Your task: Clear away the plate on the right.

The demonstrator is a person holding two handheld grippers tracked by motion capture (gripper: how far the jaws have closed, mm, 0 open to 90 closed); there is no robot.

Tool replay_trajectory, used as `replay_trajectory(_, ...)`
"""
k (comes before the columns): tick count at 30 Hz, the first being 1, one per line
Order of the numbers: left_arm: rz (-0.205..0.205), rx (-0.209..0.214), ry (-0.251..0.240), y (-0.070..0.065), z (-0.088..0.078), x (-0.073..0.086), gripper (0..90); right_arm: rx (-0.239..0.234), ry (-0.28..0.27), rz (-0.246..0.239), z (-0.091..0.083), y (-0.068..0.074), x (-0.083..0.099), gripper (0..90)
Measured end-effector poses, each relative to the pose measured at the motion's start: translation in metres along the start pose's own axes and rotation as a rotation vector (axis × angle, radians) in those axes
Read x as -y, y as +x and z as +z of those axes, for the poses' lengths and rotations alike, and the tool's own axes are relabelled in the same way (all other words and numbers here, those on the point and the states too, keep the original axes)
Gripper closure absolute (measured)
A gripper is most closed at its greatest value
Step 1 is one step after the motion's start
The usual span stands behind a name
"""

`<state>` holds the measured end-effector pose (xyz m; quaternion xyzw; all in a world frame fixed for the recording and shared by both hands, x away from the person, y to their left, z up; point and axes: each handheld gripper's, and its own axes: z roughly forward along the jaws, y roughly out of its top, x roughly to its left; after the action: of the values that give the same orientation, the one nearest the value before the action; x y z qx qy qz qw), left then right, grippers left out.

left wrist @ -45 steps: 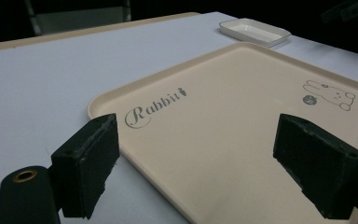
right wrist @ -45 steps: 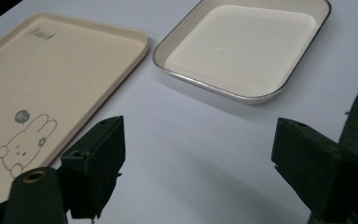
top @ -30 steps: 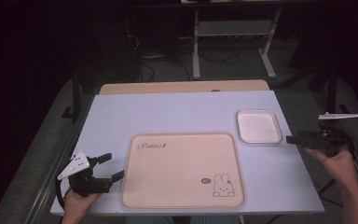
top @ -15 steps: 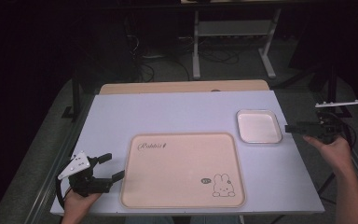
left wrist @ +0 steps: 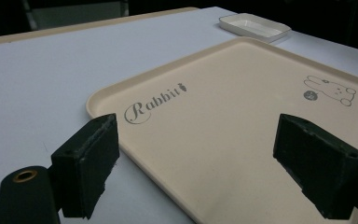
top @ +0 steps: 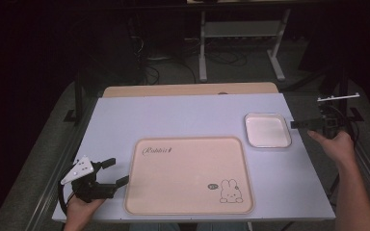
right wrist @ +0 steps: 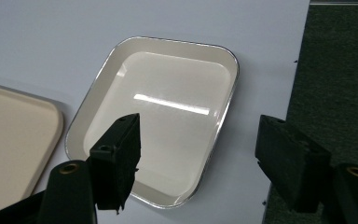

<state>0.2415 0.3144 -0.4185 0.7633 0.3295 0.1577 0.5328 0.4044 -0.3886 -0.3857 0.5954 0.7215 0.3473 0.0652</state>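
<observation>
While both claws gape empty (right [right wrist: 198, 161] just narrowing, left [left wrist: 214, 163]), one white dish [top: 268, 130] flanks one beige tray [top: 188, 174]

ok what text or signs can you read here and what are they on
"Rabbit", in script with a small carrot mark after it, on the beige tray near its upper left corner.
A rabbit drawing on the same tray, no words.
A small round badge beside the rabbit: too small to read.
The white dish: no text.

white dish [top: 268, 130] beside right gripper [top: 302, 124] — jaws closing, empty
</observation>
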Motion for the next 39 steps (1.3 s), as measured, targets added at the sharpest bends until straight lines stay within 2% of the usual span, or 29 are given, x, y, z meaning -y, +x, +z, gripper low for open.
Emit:
replay_trajectory(6,0.003,0.001,-0.002,0.001,0.000,0.000,14.2,0.029,0.019,0.027,0.009,0.003,-0.010,33.1)
replay_trajectory(9,0.007,0.000,-0.002,0.001,-0.001,0.000,14.2,0.029,0.030,0.050,0.016,0.004,-0.014,36.8)
replay_trajectory(15,0.007,0.000,-0.003,0.001,-0.001,0.000,14.3,0.024,0.065,0.079,0.029,0.004,-0.012,38.1)
replay_trajectory(17,0.005,0.000,-0.002,0.001,-0.001,0.000,14.3,0.021,0.072,0.097,0.033,0.002,-0.010,39.2)
replay_trajectory(19,0.006,0.000,-0.001,0.000,-0.001,0.000,14.3,0.004,0.064,0.157,0.038,-0.002,-0.007,41.5)
replay_trajectory(21,0.005,-0.001,-0.001,0.001,-0.001,0.000,14.3,0.007,0.069,0.168,0.040,-0.003,-0.006,44.1)
replay_trajectory(27,0.005,0.000,-0.002,0.001,-0.001,0.000,14.3,0.020,0.088,0.158,0.044,-0.003,-0.008,45.0)
replay_trajectory(39,0.004,0.001,-0.001,0.000,0.000,0.000,14.3,0.031,0.104,0.181,0.047,-0.007,-0.005,53.3)
